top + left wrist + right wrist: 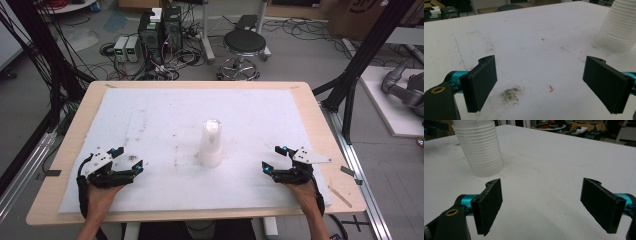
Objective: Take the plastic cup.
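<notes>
The stack of white cups (211, 143) sits upside down mid-worktop (150, 115), between and a bit beyond the left gripper (131, 159) and right gripper (274, 159), well apart from both. Both hands rest low near the front edge, jaws apart, nothing in them.

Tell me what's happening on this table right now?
A person holds a gripper in each hand over a white mat. An upside-down stack of white cups stands in the middle, untouched. The left gripper and right gripper rest near the mat's front edge, either side of the stack, both with jaws open and nothing between them.
</notes>
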Demonstrator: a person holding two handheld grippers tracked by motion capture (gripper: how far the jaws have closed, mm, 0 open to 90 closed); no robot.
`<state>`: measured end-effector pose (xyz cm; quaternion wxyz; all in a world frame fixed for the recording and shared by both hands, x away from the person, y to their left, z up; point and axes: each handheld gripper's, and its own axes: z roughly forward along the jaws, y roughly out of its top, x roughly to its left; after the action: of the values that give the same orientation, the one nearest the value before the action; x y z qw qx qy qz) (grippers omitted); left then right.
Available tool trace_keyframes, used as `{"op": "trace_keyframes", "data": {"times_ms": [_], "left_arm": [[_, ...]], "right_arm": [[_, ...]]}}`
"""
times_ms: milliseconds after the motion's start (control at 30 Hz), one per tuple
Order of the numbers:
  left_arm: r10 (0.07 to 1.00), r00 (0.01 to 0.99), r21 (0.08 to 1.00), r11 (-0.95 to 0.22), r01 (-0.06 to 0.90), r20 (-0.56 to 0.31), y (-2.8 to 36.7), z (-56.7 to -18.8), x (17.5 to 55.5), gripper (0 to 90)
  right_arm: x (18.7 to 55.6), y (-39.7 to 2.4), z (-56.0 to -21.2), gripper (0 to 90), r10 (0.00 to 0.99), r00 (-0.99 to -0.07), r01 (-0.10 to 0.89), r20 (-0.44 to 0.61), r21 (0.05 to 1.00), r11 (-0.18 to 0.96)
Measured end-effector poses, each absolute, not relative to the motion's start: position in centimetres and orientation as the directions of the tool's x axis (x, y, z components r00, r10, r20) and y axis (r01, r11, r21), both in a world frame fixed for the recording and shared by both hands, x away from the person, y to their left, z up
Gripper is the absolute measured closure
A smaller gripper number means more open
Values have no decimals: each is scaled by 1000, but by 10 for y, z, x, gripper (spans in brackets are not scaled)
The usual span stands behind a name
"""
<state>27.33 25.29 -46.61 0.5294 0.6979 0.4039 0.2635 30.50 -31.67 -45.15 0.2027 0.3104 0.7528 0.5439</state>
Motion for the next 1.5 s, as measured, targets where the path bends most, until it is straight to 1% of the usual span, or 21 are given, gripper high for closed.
{"op": "trace_keyframes", "data": {"times_ms": [200, 300, 367, 400, 433, 600, 800, 1033, 1333, 1367, 1500], "left_arm": [[842, 536, 950, -111, 291, -66, 253, -466, 274, 120], [842, 536, 950, -111, 292, -66, 253, -466, 274, 120], [843, 533, 950, -113, 293, -64, 253, -466, 274, 120], [843, 533, 950, -113, 293, -64, 253, -466, 274, 120], [842, 535, 948, -114, 298, -67, 253, -466, 275, 120], [843, 532, 945, -108, 309, -78, 253, -466, 276, 120], [841, 538, 946, -118, 303, -68, 253, -466, 275, 120], [838, 541, 946, -117, 304, -71, 253, -466, 275, 120], [835, 547, 946, -123, 301, -65, 252, -466, 276, 120], [835, 546, 946, -123, 301, -65, 252, -466, 276, 120], [834, 548, 946, -122, 302, -67, 252, -466, 276, 120]], "right_arm": [[307, -320, -450, 173, 679, -732, 255, 61, 948, 190], [307, -324, -442, 173, 677, -734, 250, 65, 951, 181], [306, -326, -431, 173, 667, -742, 231, 65, 959, 163], [306, -326, -431, 173, 667, -742, 231, 65, 959, 163], [306, -326, -418, 174, 656, -752, 217, 62, 963, 159], [307, -324, -383, 173, 623, -781, 188, 39, 966, 176], [313, -321, -346, 173, 591, -806, 185, 29, 961, 204], [327, -311, -318, 173, 543, -839, 200, 24, 942, 268], [345, -284, -300, 173, 455, -890, 191, 21, 924, 331], [349, -274, -297, 173, 425, -905, 190, 23, 915, 356], [358, -254, -294, 173, 369, -929, 189, 32, 898, 396]]}}
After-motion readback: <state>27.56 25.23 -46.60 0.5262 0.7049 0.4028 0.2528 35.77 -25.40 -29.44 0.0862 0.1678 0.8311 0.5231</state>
